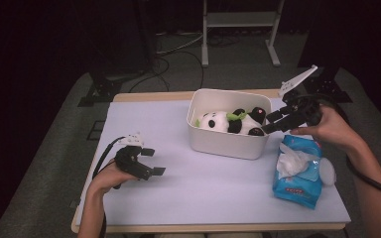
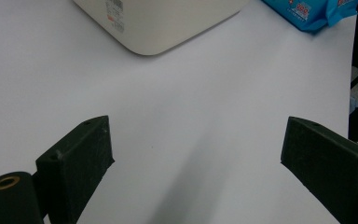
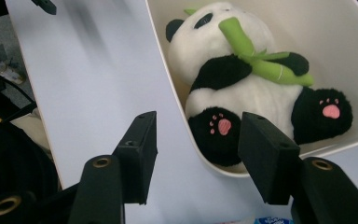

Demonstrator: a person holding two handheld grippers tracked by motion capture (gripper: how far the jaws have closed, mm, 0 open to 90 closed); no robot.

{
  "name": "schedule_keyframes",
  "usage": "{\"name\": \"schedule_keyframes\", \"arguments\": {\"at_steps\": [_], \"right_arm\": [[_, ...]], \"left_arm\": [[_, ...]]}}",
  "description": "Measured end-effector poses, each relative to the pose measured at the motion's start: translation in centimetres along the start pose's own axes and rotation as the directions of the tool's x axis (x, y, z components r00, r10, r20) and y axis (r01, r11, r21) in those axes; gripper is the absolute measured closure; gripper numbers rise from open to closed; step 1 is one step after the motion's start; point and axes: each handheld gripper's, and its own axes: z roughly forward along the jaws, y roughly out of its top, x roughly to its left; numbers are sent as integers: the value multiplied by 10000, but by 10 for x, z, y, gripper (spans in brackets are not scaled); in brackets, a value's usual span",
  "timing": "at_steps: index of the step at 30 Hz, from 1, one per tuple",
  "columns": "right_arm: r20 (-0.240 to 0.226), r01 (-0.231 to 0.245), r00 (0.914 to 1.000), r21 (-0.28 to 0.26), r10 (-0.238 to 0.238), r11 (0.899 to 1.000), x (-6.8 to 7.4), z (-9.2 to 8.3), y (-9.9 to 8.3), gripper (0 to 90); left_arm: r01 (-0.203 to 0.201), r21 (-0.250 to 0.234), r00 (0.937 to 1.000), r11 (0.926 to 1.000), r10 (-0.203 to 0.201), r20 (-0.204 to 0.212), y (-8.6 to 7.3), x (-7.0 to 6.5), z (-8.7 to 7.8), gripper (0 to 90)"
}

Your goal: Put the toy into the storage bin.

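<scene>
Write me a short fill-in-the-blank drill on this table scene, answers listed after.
1. The plush panda lies inside the white ____.
2. The panda clutches a green ____ stalk.
3. The blue wipes pack lies on the bin's ____ side in the high view.
4. The left hand-held gripper's jaws stand ____.

Answers: bin; bamboo; right; open

The table [image 1: 144,198] has a pale lilac-white top with a light wooden edge and stands on a grey carpeted floor [image 1: 44,163]. Beyond it the room is dark; black cables [image 1: 171,52] trail across the floor near a dark stand base [image 1: 99,91]. A pale metal frame [image 1: 240,29] with a low shelf stands at the far side.
</scene>
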Motion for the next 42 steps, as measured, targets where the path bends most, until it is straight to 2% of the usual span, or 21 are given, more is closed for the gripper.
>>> {"name": "schedule_keyframes", "arguments": {"at_steps": [3,5,7,9,19,34,40,42], "right_arm": [[-55,-101,9999,-51,101,9999,0,1,-7,458],[-30,-166,9999,-28,166,9999,-1,4,-14,457],[-119,-254,9996,-60,253,9997,-1,5,-19,457],[-223,-381,9990,-81,379,9992,-1,9,-26,453],[-471,-751,9961,-102,746,9971,0,18,-47,444],[-652,-1374,9888,-465,1343,9894,5,20,-88,431],[-680,-1523,9866,-542,1485,9868,8,22,-100,414],[-653,-1510,9871,-711,1465,9860,9,22,-104,414]], "left_arm": [[21,-140,10000,9999,-20,51,0,-1,0,79],[-10,-12,10000,10000,10,8,-1,-1,0,79],[110,-126,9999,9999,-110,26,-2,0,-1,79],[45,-22,10000,10000,-45,-23,-2,-1,0,79],[62,-126,10000,9999,-62,-18,-2,-2,-2,79],[161,-132,9999,9998,-161,-17,-4,0,-3,79],[134,-116,9999,9998,-135,-30,-4,0,-3,79],[146,-146,9999,9998,-147,-30,-4,1,-4,79]]}}
